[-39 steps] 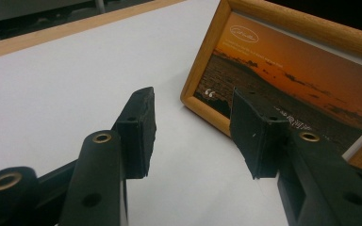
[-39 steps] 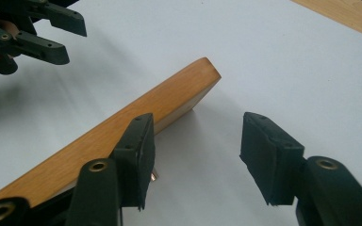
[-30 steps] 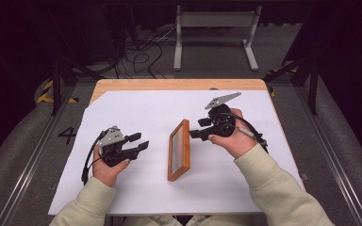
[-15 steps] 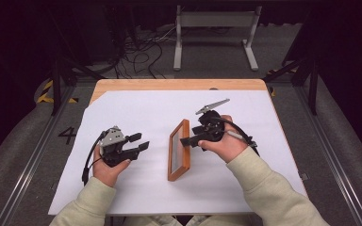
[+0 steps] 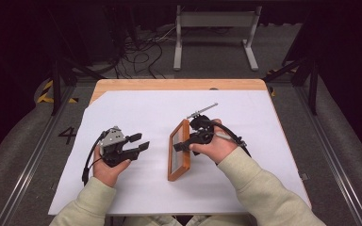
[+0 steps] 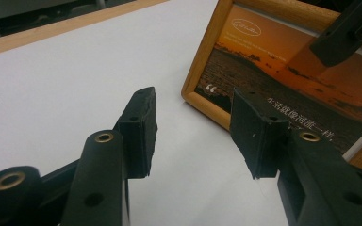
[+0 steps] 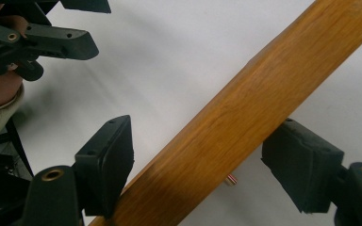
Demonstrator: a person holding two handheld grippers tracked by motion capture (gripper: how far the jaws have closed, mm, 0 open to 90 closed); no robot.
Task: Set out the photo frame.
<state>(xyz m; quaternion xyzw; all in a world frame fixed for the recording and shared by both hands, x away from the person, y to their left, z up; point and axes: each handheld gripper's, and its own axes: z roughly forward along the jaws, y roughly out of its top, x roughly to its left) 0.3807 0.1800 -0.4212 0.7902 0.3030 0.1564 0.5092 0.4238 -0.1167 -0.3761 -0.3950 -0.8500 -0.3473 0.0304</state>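
The wooden picture frame (image 5: 179, 150) stands on edge on the white-covered bench (image 5: 273, 141), long axis running near to far, its picture facing the left gripper (image 5: 131, 145). The right gripper (image 5: 181, 144) straddles its top edge; its 2 fingers (image 7: 108, 160) have just been opening and stand apart around the wood. The left gripper's fingers (image 6: 139, 132) are open and empty.

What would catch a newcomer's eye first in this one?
The wooden picture frame standing tilted at the middle of the white-covered table, its orange sunset print facing the left gripper. The right gripper straddles the frame's top edge; its jaws have just been opening, pads either side of the wood. The left gripper rests open beside it, empty.
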